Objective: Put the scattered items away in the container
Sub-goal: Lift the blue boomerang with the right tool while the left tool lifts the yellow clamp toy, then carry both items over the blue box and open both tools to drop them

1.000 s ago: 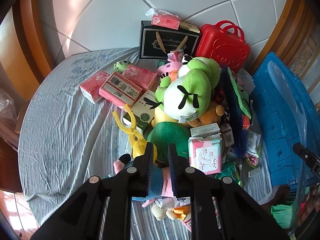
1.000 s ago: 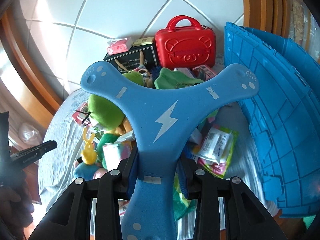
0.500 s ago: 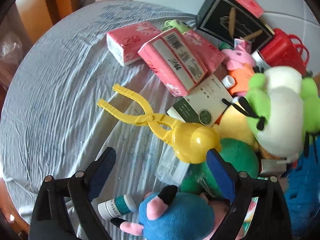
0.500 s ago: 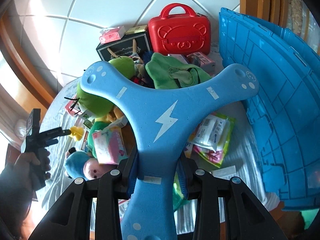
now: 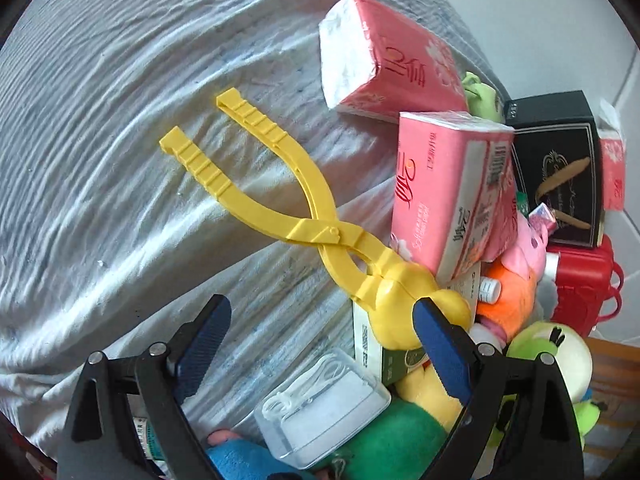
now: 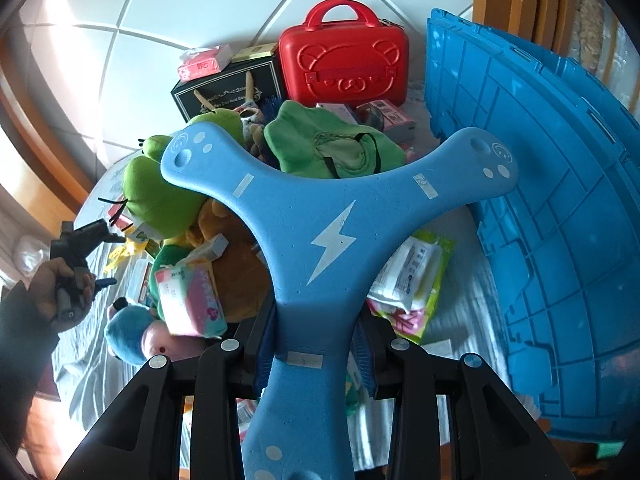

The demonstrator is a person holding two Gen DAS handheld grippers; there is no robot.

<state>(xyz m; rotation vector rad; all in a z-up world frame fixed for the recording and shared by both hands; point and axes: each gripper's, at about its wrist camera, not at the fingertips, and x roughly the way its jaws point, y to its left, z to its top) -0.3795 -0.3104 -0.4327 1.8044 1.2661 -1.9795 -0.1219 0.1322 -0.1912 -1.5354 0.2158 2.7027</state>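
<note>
My left gripper (image 5: 320,344) is open wide, low over the cloth. A yellow snowball-maker tong (image 5: 316,232) lies just ahead; its round head sits at the right fingertip (image 5: 436,340), its handles point away up-left. My right gripper (image 6: 316,356) is shut on a blue three-armed boomerang (image 6: 332,232) and holds it up above the pile. The blue crate (image 6: 560,240) stands on the right in the right wrist view. The left gripper also shows at the far left there (image 6: 88,240).
Pink tissue packs (image 5: 452,200), a clear plastic box (image 5: 324,404), plush toys (image 6: 160,200), a black gift box (image 5: 560,176) and a red toy suitcase (image 6: 344,64) crowd the striped cloth (image 5: 100,200). Snack packets (image 6: 408,276) lie beside the crate.
My left gripper has opened and swung down and left toward the yellow tong, which now fills the view. My right gripper has kept hold of the boomerang and drifted slightly.
</note>
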